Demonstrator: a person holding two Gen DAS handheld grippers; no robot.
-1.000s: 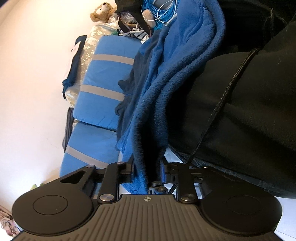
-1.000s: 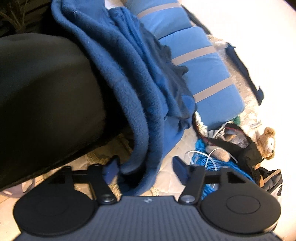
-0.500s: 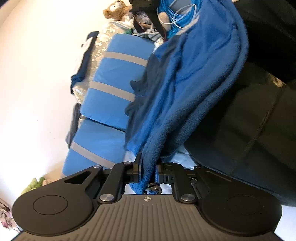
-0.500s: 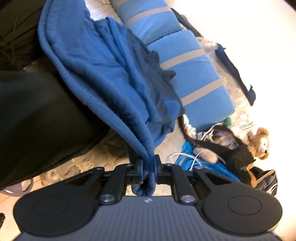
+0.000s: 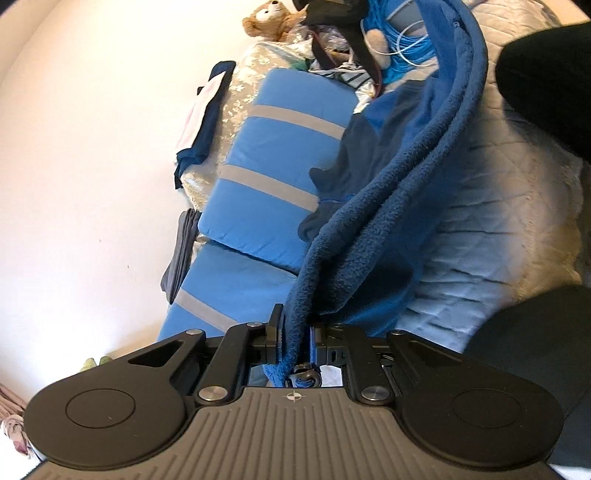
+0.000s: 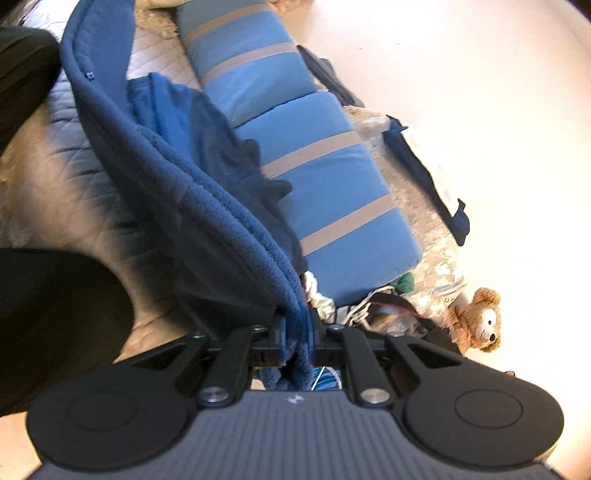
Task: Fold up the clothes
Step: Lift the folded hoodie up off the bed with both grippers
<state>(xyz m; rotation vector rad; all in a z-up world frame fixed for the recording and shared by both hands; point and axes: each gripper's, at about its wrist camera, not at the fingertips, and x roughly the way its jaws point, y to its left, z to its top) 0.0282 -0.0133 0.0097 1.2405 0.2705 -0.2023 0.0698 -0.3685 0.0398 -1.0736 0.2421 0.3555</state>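
A blue fleece garment [image 5: 391,192] hangs stretched between both grippers above a pale quilted bed [image 5: 498,192]. My left gripper [image 5: 295,328] is shut on one thick edge of the fleece, which runs up and right from the jaws. In the right wrist view the same blue fleece garment [image 6: 207,184] rises up and left from my right gripper [image 6: 297,330], which is shut on its other edge. A darker blue lining shows inside the folds. A black garment [image 5: 546,74] lies at the right, and the black garment [image 6: 55,314] also fills the lower left of the right wrist view.
Blue cushions with grey stripes [image 5: 266,184] lie along the white wall [image 5: 92,147]. A teddy bear [image 6: 478,321], a black bag and blue cables [image 5: 402,33] are piled at the bed's end. The quilted bed [image 6: 66,177] shows bare beside the fleece.
Both grippers went from open around the fleece edge to shut on it, then lifted it. The fleece has come off the black garment, baring the quilted bed.
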